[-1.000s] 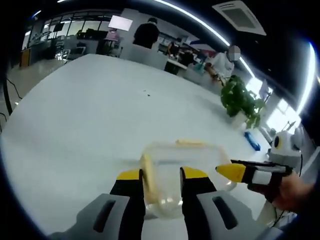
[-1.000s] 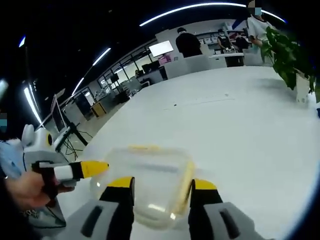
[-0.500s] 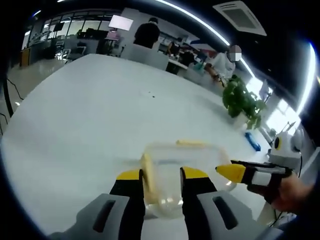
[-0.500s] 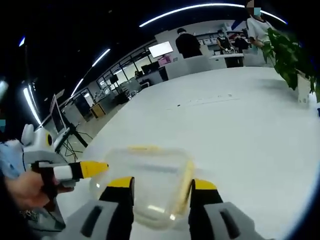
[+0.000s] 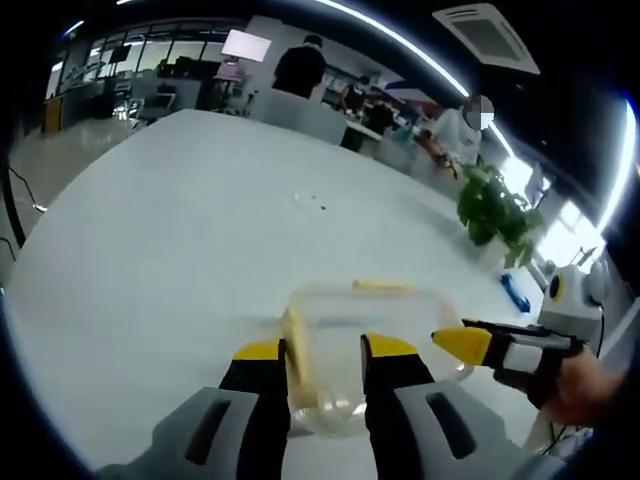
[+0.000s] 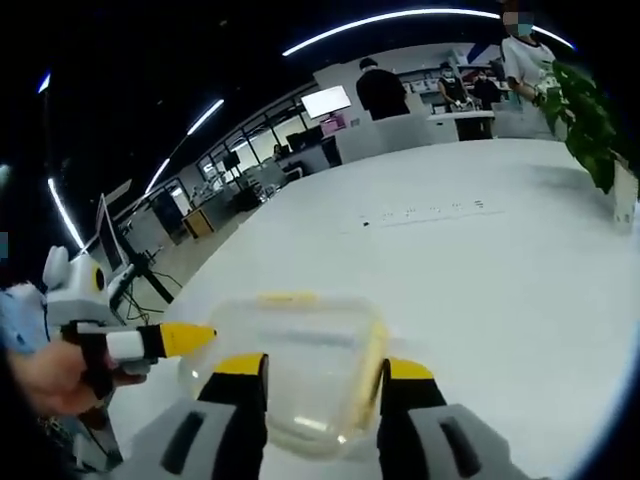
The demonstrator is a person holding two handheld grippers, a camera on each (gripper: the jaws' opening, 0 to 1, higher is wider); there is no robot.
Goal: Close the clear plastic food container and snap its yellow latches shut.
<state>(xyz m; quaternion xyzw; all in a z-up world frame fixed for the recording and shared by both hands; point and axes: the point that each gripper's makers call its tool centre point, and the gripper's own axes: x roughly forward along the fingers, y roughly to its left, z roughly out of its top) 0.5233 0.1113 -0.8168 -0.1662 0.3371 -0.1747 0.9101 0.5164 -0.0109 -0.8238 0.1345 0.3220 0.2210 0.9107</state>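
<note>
Left hand-held gripper [image 5: 324, 352], jaws pinching one end of the clear container [image 5: 370, 330] beside a yellow latch [image 5: 292, 340]. Right hand-held gripper [image 6: 324, 368], jaws spread around the opposite end, contact unclear. Container on or just above the white counter [image 5: 180, 220], lid apparently down. Probably light, thin-walled, slick, somewhat flexible; best held at the stiff rim near the latches, not the bowed sides. Potted plant [image 5: 492, 208] far across the counter.

Both views swung slightly: potted plant [image 5: 497, 212] sits lower and further right in left gripper view, nearer right edge [image 6: 592, 125] in right gripper view.
</note>
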